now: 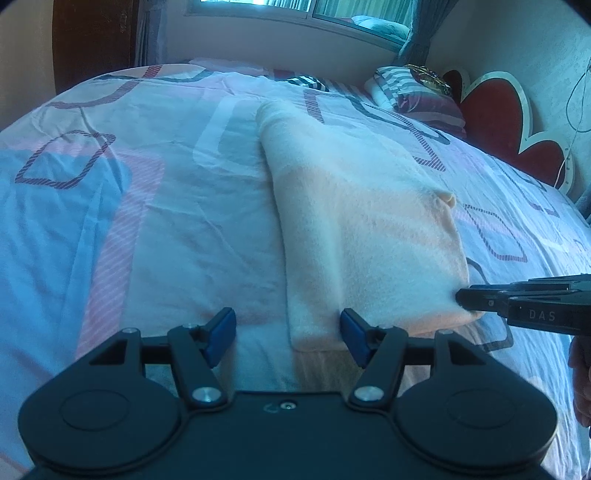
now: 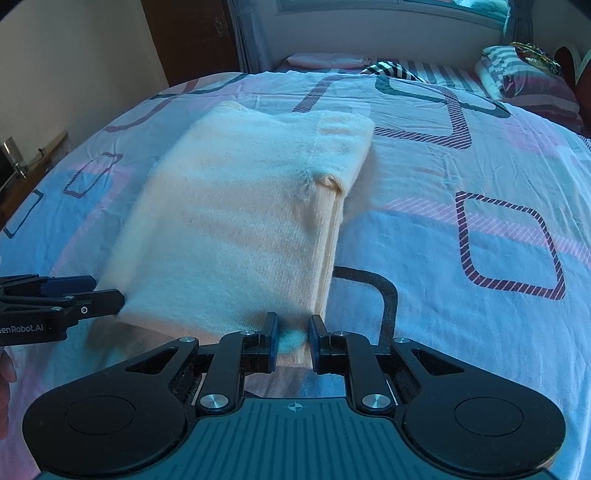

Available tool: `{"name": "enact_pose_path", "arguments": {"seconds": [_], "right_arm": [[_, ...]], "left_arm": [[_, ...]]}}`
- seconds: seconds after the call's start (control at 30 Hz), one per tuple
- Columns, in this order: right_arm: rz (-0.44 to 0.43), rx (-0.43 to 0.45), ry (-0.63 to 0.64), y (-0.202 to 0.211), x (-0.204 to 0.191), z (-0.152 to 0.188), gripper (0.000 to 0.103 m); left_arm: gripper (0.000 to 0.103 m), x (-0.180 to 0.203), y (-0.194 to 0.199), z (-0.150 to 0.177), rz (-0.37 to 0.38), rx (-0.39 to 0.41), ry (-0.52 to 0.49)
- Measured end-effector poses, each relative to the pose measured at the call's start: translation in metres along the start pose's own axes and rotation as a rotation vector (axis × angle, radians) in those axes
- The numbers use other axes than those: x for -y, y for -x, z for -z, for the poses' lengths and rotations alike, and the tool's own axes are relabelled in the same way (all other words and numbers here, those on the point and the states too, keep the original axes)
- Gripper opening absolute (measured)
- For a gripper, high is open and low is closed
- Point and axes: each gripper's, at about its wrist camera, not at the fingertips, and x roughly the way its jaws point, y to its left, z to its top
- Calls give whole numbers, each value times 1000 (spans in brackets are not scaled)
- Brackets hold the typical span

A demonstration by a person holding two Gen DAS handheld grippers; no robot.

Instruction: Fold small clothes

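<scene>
My left gripper (image 1: pixel 288 334) gapes over the soft, light, cream knit garment's (image 1: pixel 354 229) near edge; my right gripper (image 2: pixel 293 341) pinches its corner.

headboard (image 1: pixel 495 118) cut off, garment's (image 2: pixel 229 221) near hem hidden

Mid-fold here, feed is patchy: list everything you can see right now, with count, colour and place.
Folded cream knit garment: one, cream, centre of bed, near edge at both grippers.
Patterned bedsheet: one, blue, pink and white with dark diamond outlines, covering bed.
Striped pillows: a stack, grey, white and maroon, far right at headboard.
Red heart-shaped headboard: one, red with pale border, right.
Window: one, far wall.
Left gripper: one, black, blue pads, jaws open at garment's left corner.
Right gripper: one, black, jaws narrow over garment's near right edge.
</scene>
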Motion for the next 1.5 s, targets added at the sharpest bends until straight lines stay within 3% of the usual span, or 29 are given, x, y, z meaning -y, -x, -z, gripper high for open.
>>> {"name": "enact_pose_path", "arguments": {"seconds": [0.2, 0.33, 0.4, 0.47, 0.57, 0.6, 0.63, 0.67, 0.7, 0.77, 1.0, 1.2, 1.5], "right_arm": [[0, -6, 22, 2, -2, -1, 15], [-10, -4, 10, 5, 1, 0, 15], [-20, 38, -22, 19, 5, 4, 15], [-27, 77, -23, 38, 5, 14, 15], [-24, 110, -30, 62, 6, 34, 16], [-15, 117, -33, 68, 6, 40, 34], [6, 146, -31, 76, 5, 48, 76], [38, 192, -23, 85, 4, 57, 95], [55, 210, -10, 93, 3, 63, 103], [58, 192, -11, 107, 2, 73, 103], [90, 268, -6, 180, -13, 98, 103], [77, 330, -33, 236, -35, 115, 103], [124, 364, 26, 269, -52, 142, 103]], "left_arm": [[66, 8, 2, 0, -59, -3, -14], [82, 14, 1, 0, -129, 0, -33], [85, 16, 8, 2, -154, 2, -18], [99, 22, 24, 9, -174, 45, -29], [102, 32, 44, 32, -186, 100, -43], [102, 35, 48, 39, -188, 98, -41], [102, 39, 54, 46, -184, 98, -38], [102, 42, 59, 52, -180, 100, -36], [102, 46, 66, 58, -178, 107, -32], [102, 54, 84, 69, -175, 126, -22], [102, 91, 156, 92, -201, 228, -93], [102, 113, 205, 99, -197, 292, -97], [102, 133, 251, 113, -171, 342, -104]]}}
